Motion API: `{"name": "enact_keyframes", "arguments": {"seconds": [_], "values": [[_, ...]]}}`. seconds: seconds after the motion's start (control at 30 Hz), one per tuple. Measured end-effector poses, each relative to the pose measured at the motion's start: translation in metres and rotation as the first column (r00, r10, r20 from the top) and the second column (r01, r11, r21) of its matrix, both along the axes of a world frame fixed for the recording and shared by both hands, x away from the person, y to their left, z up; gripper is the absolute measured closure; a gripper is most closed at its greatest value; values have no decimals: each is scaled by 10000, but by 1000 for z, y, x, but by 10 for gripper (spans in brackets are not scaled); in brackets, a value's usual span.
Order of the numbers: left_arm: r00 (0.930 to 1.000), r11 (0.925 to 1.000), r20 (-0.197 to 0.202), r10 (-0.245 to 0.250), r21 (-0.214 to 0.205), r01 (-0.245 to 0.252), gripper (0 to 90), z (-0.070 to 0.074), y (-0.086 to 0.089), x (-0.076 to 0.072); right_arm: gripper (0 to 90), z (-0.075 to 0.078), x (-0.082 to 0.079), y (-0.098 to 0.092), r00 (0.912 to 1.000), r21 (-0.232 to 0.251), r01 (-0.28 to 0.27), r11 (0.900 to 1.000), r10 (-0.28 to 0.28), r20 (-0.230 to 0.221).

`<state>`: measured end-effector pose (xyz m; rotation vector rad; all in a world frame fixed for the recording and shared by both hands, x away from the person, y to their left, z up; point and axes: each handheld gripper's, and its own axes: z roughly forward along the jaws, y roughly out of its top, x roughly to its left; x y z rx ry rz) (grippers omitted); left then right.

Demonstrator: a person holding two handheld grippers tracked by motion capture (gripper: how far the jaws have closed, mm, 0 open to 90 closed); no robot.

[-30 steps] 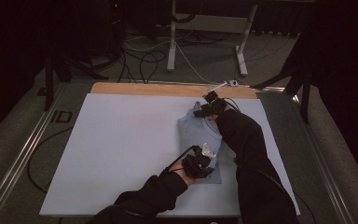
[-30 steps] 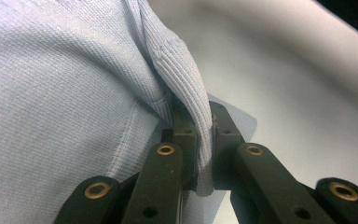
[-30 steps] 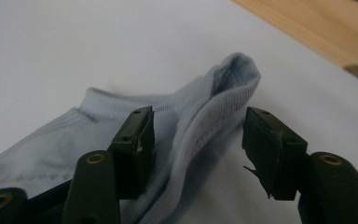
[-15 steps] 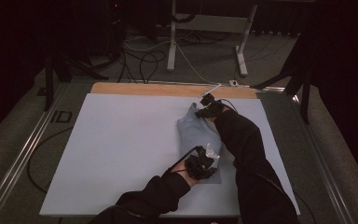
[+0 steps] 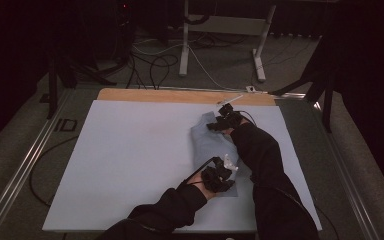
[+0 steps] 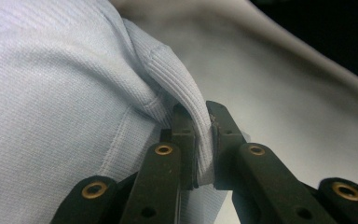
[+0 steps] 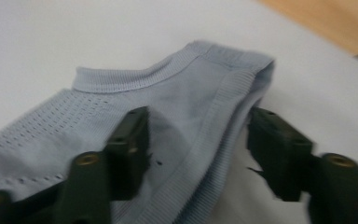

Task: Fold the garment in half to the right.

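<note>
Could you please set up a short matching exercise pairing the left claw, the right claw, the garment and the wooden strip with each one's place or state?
Things:
1. left claw
2. right claw
3. light blue garment
4. wooden strip

Places or states:
a. lies along the table's far edge
b. open over a ribbed band
c. shut on a ribbed fold
d. spread on the pale sheet

Pairs: 1-c, 2-b, 3-d, 4-a
</note>
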<state>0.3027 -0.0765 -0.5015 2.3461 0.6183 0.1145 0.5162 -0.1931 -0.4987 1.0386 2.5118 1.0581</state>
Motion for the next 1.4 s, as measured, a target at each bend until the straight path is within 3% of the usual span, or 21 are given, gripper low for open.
{"name": "enact_keyframes", "arguments": {"seconds": [0.1,0.17,0.23,0.3,0.6,0.67,0.7,0.8,0.87,1.03,1.17,1.4], "values": [[9999,9999,-74,-121,-13,121,830,0,-2,-1,149,7,-3,-9,9999,562,96,9984,-90,-108],[9996,9998,-205,-180,-68,179,817,1,-4,-2,132,11,-6,-16,9992,845,379,9957,-371,-116],[9990,9993,-251,-373,-38,372,804,1,-7,-3,96,15,-8,-23,9994,940,325,9950,-309,-179],[9981,9992,-473,-383,-125,377,774,0,-10,-4,96,20,-11,-28,9994,1004,338,9944,-327,-124],[9963,9973,-466,-721,95,726,758,-3,-19,-8,96,33,-21,-38,9988,1375,398,9897,-433,224],[9952,9969,-611,-764,156,775,759,-4,-22,-9,96,33,-23,-37,9987,1461,397,9885,-437,244],[9951,9955,-491,-863,356,881,790,-5,-22,-10,96,33,-24,-37,9989,1516,374,9877,-413,224],[9938,9945,-622,-922,430,950,853,-7,-22,-10,96,31,-25,-35,9992,1422,289,9894,-327,247],[9932,9952,-765,-872,382,903,860,-7,-21,-9,97,30,-26,-35,9990,1472,324,9886,-365,247],[9930,9936,-582,-1028,409,1052,862,-8,-25,-12,98,26,-27,-34,9993,1519,312,9879,-342,172],[9880,9918,-875,-1273,-54,1274,727,-14,-27,-13,97,23,-27,-33,9994,1438,282,9892,-306,145],[9828,9880,-1018,-1542,-70,1543,670,-16,-35,-17,98,26,-28,-30,9993,1501,261,9883,-300,235]]}}
